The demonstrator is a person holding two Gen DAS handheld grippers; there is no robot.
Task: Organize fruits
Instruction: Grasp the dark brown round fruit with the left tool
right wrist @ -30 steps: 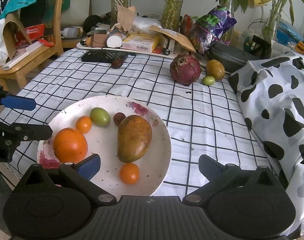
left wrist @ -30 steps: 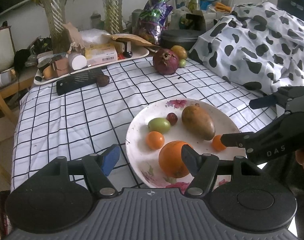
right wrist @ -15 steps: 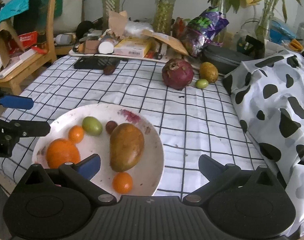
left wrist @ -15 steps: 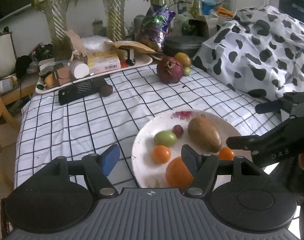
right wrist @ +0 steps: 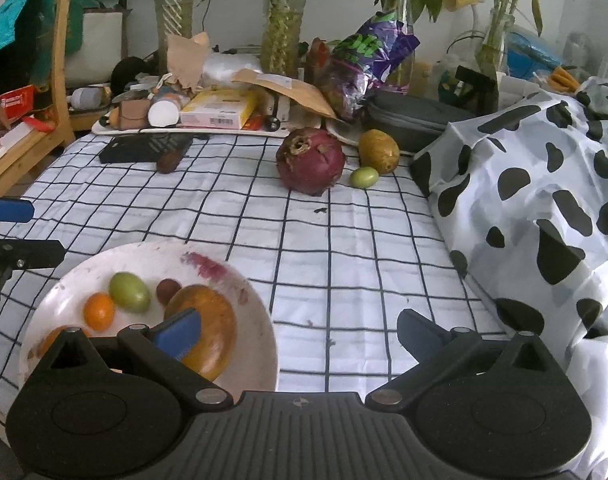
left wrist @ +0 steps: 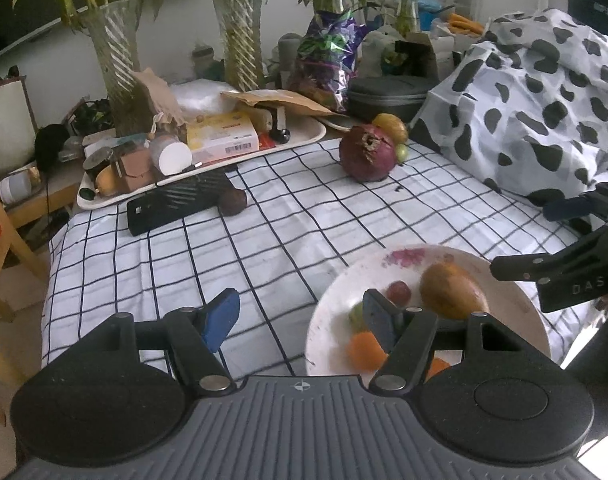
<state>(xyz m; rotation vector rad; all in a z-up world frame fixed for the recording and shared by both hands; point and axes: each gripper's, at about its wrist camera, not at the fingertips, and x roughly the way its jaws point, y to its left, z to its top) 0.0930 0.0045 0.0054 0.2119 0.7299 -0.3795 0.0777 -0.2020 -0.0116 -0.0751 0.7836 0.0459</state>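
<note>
A white plate [right wrist: 248, 300] at the near edge of the checked tablecloth holds a mango [right wrist: 214, 320], a green fruit [right wrist: 130, 292], a small orange [right wrist: 98, 311], a dark plum [right wrist: 168, 290] and a bigger orange, mostly hidden. The plate also shows in the left wrist view [left wrist: 515, 300]. Farther back lie a red pomegranate [right wrist: 309, 166], a yellow fruit [right wrist: 379, 151], a small green fruit [right wrist: 364, 177] and a dark brown fruit [right wrist: 168, 163]. My left gripper [left wrist: 300, 316] is open and empty, left of the plate. My right gripper [right wrist: 300, 332] is open and empty at the plate's right rim.
A tray [left wrist: 304, 140] of boxes and clutter, a black flat object [left wrist: 176, 204], vases with plants [right wrist: 282, 32], a purple bag [right wrist: 367, 60] and a grey case [right wrist: 415, 120] line the back. A cow-print cloth [right wrist: 543, 200] covers the right side. A wooden chair [right wrist: 36, 120] stands left.
Both grippers have drawn back toward me and risen a little; the plate now sits lower and closer to the fingers in both views. Both remain open. The fruits have not moved.
</note>
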